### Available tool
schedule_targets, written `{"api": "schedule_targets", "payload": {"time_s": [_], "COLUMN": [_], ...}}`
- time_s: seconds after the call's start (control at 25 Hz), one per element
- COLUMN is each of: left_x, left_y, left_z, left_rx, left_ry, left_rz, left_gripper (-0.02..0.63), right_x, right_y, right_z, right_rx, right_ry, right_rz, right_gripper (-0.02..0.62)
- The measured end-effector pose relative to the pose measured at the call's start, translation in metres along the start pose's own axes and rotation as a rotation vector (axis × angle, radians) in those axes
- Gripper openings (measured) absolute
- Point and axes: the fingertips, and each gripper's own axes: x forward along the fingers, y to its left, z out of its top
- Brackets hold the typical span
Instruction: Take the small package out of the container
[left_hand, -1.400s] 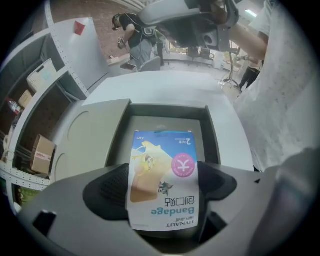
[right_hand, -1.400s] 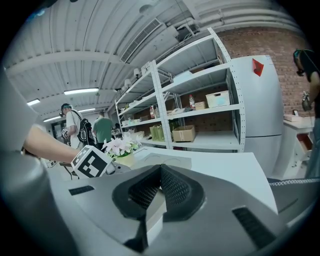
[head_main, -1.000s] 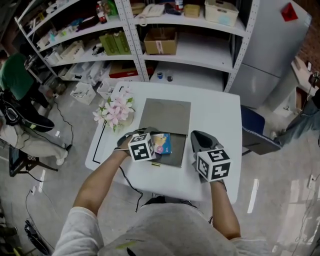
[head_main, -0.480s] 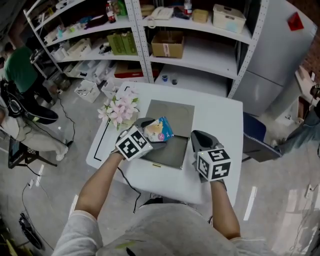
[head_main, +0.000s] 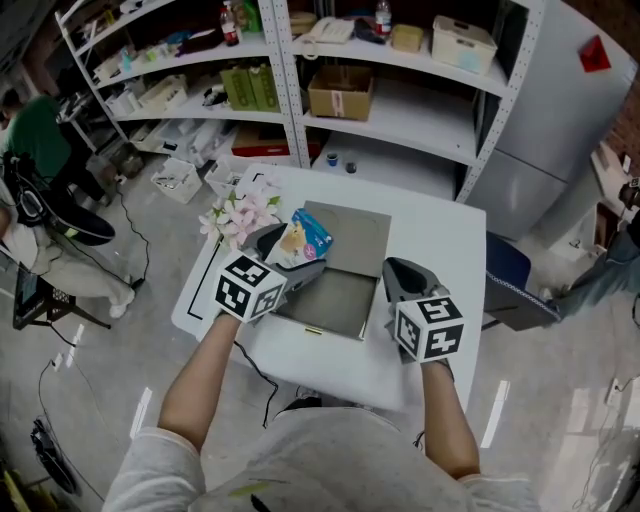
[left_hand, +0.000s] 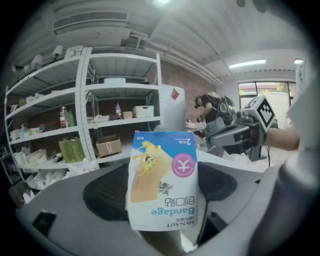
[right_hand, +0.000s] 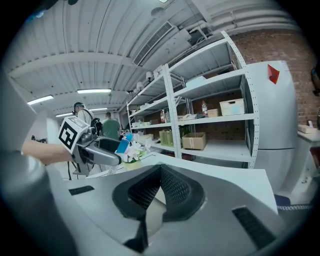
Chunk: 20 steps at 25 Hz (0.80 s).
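At centre left of the head view, the left tool (head_main: 285, 255) pinched the small package (head_main: 302, 236), held over the gray container's (head_main: 335, 300) left edge. Right of it, the right tool (head_main: 400, 275) had its jaws pressed together, empty.

You had the bandage packet (head_main: 303, 237) held up, tilted, clear of the open grey container (head_main: 338, 305), over its left edge.

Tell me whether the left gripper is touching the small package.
Touching. In the left gripper view, the left gripper has its jaws pressed against the small package from both sides, clamping its lower part between them.
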Motion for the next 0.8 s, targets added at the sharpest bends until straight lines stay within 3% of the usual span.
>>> {"api": "schedule_targets", "payload": {"time_s": [0.2, 0.44, 0.64, 0.8], "left_x": [-0.027, -0.055, -0.073, -0.083], "left_y": [0.014, 0.029, 0.035, 0.044], "left_z": [0.014, 0.018, 0.008, 0.001], "left_rx": [-0.139, -0.235, -0.316, -0.329], "left_ry": [-0.13, -0.237, -0.301, -0.3], "left_rz": [0.11, 0.232, 0.314, 0.37], "left_gripper": [0.43, 0.43, 0.43, 0.43], "right_x": [-0.002, -0.002, -0.002, -0.001], "right_y": [0.003, 0.007, 0.005, 0.003], "right_z": [0.01, 0.019, 0.023, 0.024], "right_rx": [-0.006, -0.013, -0.035, -0.029], "right_ry": [-0.02, -0.047, -0.066, -0.066], "right_rz": [0.001, 0.009, -0.003, -0.009], "right_gripper": [0.006, 0.006, 0.005, 0.005]}}
